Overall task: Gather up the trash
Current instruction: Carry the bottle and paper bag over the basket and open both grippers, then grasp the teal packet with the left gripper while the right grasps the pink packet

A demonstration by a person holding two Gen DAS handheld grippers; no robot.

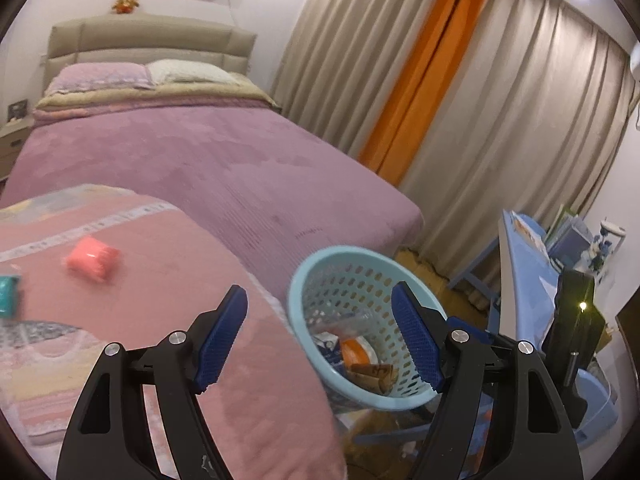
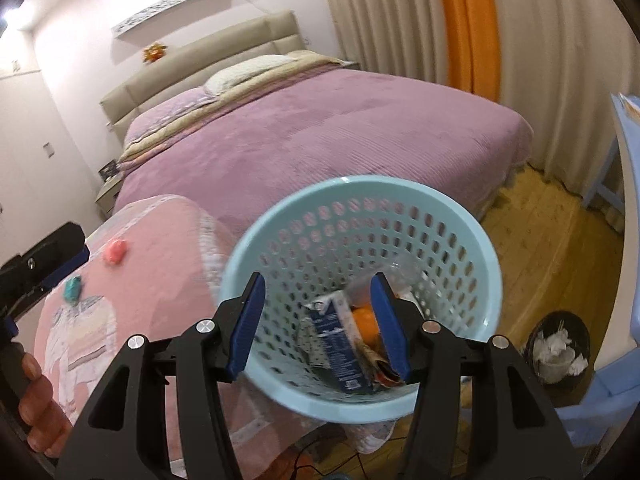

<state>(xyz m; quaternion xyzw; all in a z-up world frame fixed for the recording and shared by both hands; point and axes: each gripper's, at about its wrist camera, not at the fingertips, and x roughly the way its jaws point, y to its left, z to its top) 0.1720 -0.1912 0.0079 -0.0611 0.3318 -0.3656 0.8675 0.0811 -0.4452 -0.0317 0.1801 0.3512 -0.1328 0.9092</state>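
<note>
A light blue perforated basket (image 2: 460, 236) holds trash: a blue carton (image 2: 340, 340), an orange item (image 2: 366, 322) and brown wrappers. My right gripper (image 2: 322, 320) grips the basket's near rim, one finger outside and one inside. The basket also shows in the left wrist view (image 1: 316, 276), beside the pink quilt. My left gripper (image 1: 320, 340) is open and empty, over the quilt's edge and the basket. A pink packet (image 1: 93, 259) and a teal item (image 1: 7, 294) lie on the quilt to its left; both show in the right wrist view, the packet (image 2: 115, 252) and the teal item (image 2: 73, 288).
A pink folded quilt (image 1: 168, 280) lies at the foot of a purple bed (image 1: 192, 160). A blue desk (image 1: 528, 272) stands right. A black bin (image 2: 558, 346) with white paper sits on the wooden floor. Curtains (image 1: 500, 120) hang behind.
</note>
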